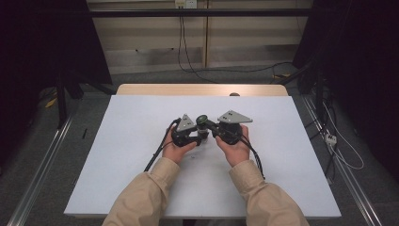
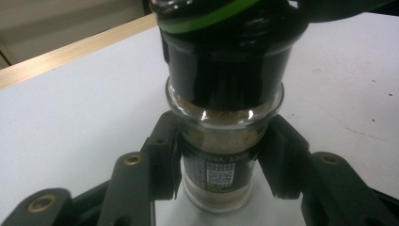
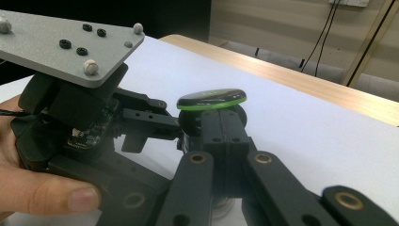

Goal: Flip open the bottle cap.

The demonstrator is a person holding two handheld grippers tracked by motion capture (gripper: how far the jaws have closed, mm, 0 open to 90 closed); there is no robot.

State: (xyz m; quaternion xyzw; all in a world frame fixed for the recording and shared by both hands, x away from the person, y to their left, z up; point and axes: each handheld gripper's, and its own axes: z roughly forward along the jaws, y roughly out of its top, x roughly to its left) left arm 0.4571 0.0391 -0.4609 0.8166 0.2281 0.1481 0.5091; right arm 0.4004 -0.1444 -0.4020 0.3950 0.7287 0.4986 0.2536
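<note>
A glass spice jar point(image 2: 221, 160) of tan powder, with a black cap point(image 2: 226, 61) and a green-rimmed lid point(image 3: 211, 99), stands on the white table top point(image 1: 131, 141) at the middle. My left gripper point(image 2: 221, 165) is shut on the jar's glass body, one pad on each side. In the high view the left gripper point(image 1: 198, 136) comes in from the left. My right gripper point(image 3: 221, 134) has its jaws pressed together, their tips at the side of the cap just under the lid. I cannot tell whether they touch it. In the high view the right gripper point(image 1: 215, 131) reaches in from the right.
The person's hands and beige sleeves point(image 1: 146, 193) rest on the near half of the table. A wooden strip point(image 1: 202, 89) runs along the far edge. Cables point(image 1: 207, 70) lie on the floor behind, and metal rails point(image 1: 42, 160) flank the table.
</note>
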